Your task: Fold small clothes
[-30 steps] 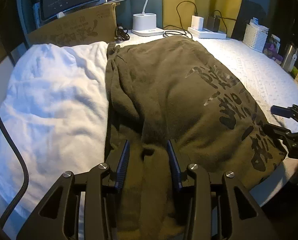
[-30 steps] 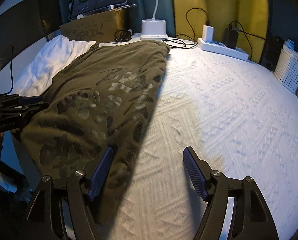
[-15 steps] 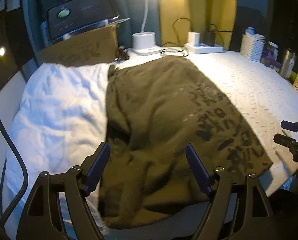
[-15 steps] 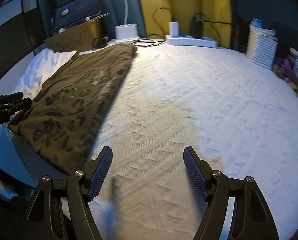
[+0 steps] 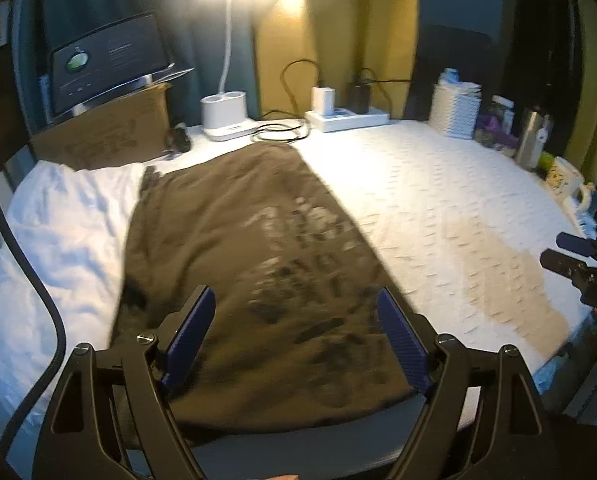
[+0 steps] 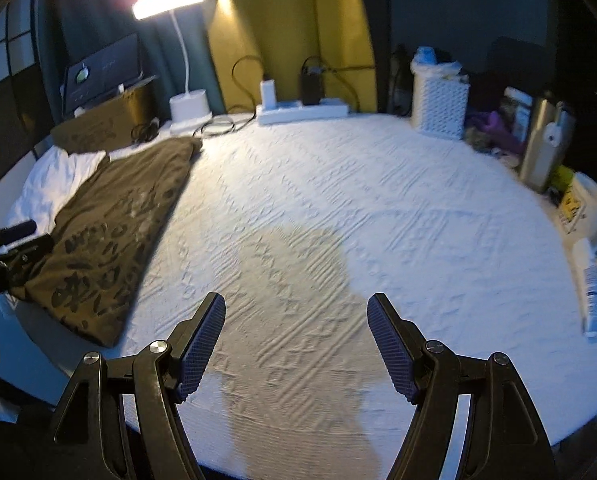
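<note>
jaws wide, l gripper (image 5: 294,338) over folded shirt (image 5: 258,264)

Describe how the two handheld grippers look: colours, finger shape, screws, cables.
Both are alike. The left gripper and right gripper have matte black frames with triangular cut-outs, silver round screw heads at the joints, and two flat fingers faced with dark blue ribbed pads. A thick black braided cable runs along the left wrist view's edge. No markings are legible; no sleeves show.

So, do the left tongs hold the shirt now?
No, the left tongs are open above the shirt, gripping nothing.
</note>
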`<action>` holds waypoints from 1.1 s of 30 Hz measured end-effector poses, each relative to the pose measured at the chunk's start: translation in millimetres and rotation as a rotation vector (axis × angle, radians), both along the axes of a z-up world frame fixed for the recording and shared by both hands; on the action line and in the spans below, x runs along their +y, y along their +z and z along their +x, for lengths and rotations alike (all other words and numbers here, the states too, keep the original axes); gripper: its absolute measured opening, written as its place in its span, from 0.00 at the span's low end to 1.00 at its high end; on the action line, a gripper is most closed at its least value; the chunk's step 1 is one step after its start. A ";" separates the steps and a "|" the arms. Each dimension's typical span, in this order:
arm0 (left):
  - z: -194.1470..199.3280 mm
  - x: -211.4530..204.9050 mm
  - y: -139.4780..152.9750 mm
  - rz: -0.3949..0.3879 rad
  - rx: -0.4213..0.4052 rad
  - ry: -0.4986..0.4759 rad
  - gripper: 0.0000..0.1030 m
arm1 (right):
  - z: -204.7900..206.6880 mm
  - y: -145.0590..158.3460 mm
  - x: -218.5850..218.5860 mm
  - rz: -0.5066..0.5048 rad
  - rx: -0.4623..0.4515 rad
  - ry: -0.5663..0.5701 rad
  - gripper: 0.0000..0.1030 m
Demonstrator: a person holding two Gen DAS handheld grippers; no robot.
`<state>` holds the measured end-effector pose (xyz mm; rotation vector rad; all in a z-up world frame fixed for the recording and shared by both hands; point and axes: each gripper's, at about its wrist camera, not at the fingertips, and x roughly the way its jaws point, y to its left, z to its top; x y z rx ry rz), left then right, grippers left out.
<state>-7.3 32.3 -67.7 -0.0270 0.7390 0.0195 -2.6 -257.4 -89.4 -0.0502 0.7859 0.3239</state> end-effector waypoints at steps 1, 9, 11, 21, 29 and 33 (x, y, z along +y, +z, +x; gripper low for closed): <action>-0.6 -4.0 2.1 -0.001 -0.006 -0.011 0.81 | -1.3 4.7 -4.6 -0.001 -0.013 -0.005 0.73; -8.6 -21.7 33.8 -0.066 -0.103 -0.040 0.81 | -18.3 39.8 -19.9 -0.009 -0.114 -0.022 0.81; -10.8 -29.1 44.3 -0.045 -0.129 -0.052 0.82 | -21.7 46.8 -20.8 -0.010 -0.132 -0.026 0.81; -28.9 -35.7 94.6 0.004 -0.283 -0.053 0.82 | -41.1 98.5 -23.8 0.000 -0.280 -0.051 0.84; -46.6 -34.4 120.9 0.042 -0.386 -0.040 0.84 | -57.4 137.5 -16.5 0.008 -0.395 -0.069 0.89; -52.8 -26.9 125.8 0.008 -0.406 -0.019 0.98 | -64.7 149.4 -6.2 -0.011 -0.439 -0.059 0.91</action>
